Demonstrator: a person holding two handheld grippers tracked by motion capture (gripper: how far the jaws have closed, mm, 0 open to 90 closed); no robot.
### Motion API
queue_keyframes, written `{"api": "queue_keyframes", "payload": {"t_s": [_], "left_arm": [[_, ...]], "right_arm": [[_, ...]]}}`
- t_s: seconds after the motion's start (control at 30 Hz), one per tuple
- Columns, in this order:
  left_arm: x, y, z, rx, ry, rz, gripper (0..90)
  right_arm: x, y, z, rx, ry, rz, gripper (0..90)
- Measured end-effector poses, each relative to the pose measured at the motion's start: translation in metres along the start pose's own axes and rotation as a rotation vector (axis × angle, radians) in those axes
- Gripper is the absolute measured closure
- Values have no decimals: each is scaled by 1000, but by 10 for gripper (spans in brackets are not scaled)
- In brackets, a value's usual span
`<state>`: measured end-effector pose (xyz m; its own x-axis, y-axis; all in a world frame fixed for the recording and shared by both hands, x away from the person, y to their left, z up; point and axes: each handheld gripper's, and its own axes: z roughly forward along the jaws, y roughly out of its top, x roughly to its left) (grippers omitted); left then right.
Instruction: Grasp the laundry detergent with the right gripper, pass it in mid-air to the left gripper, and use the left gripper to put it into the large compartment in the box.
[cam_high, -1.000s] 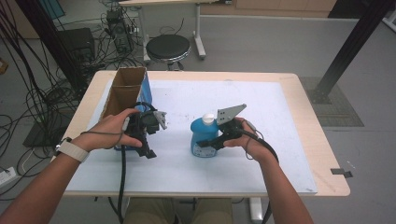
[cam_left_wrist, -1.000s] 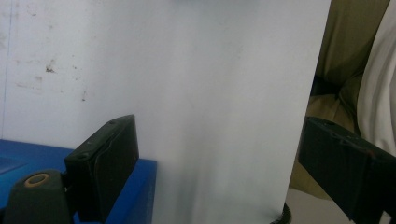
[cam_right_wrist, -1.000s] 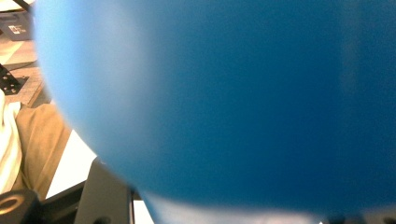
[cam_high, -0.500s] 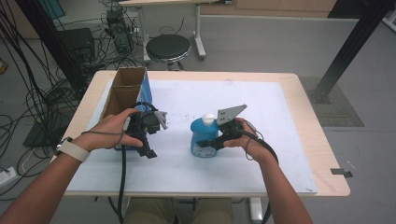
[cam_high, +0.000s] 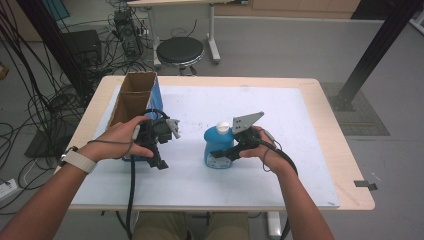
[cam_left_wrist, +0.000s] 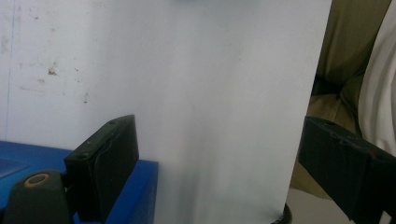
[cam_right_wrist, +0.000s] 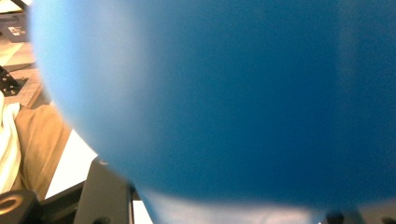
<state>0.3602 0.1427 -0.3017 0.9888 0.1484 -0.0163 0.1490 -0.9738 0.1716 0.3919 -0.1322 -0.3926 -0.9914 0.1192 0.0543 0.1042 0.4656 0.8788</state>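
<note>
Blue plastic is pressing close against the right hand-held gripper (cam_high: 223, 155), whose jaws are clamping the lower body of a blue bottle (cam_high: 218, 146) with a white cap; the bottle is standing upright near the middle of the tabletop (cam_high: 320, 165). Beside the open cardboard box (cam_high: 134, 97) with its blue side, the left hand-held gripper (cam_high: 161, 161) is hanging with its jaws spread wide, nothing between them. A white sheet (cam_high: 280, 110) is covering most of the pale wooden top. Beyond the far edge, a round black stool (cam_high: 180, 50) is standing on the grey floor (cam_high: 300, 45), and tangled black cables (cam_high: 30, 105) are lying at the left.
</note>
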Motion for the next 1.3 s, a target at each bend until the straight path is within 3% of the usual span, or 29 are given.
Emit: {"api": "queue_keyframes", "payload": {"t_s": [0.73,0.93,1.3], "left_arm": [[1,1,-5,-5,9,-6,127],[2,1,-8,1,15,-13,118],[-3,9,-34,0,47,3,109]], "right_arm": [[2,-1,0,-21,-23,13,429],[4,2,0,-3,-5,10,432],[16,26,-7,1,14,-1,432]]}}
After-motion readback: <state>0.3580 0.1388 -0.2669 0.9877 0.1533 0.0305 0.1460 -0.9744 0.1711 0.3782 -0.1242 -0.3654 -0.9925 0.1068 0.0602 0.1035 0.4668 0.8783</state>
